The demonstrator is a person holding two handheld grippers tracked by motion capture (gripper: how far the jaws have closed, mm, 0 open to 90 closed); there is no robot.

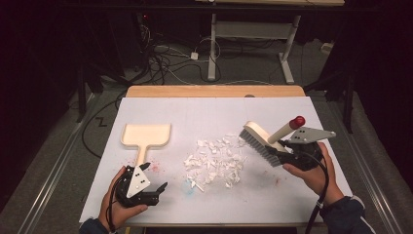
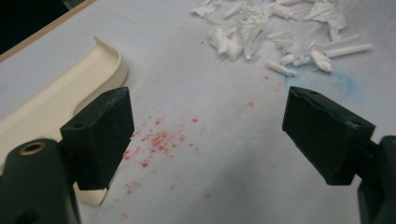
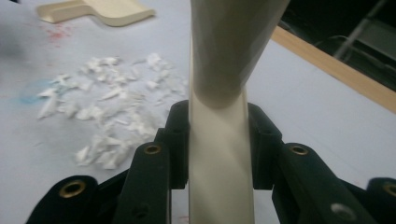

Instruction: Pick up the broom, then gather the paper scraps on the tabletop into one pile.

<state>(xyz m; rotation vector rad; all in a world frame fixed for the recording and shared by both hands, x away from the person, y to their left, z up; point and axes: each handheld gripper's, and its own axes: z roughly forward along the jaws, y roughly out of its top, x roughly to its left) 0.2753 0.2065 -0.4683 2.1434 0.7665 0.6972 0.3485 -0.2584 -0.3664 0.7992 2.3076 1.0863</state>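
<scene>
White paper covers the table [image 1: 302, 109], its wooden edge showing at the far side, with dark floor and loose cables beyond.

Nearest the person, the left gripper [image 1: 152, 191] hovers low over the paper just beside the handle of the cream plastic dustpan [image 1: 145, 136]. Its jaws stand wide apart with nothing between them; in the left gripper view the dustpan's handle [image 2: 56, 100] lies by one jaw, not between the two, so the pan is not yet gripped. That open stance beside the handle reads as readiness to take hold and steady the pan for the sweep.

On the other side, the right gripper [image 1: 287, 155] is clamped on the pale handle of the cream hand brush with grey bristles and a red-tipped handle [image 1: 265, 139]. The right gripper view shows the handle [image 3: 219, 154] squeezed firmly between both jaws. The brush is held tilted, bristles down toward the paper and facing the litter, probably touching the sheet, though that contact is hard to confirm.

Between the two tools lies the scattered heap of torn white paper scraps [image 1: 214, 163], with faint red and blue stains around it. Farther back rests the dustpan's flat tray, mouth pointing away from the person, well apart from the scraps.
</scene>
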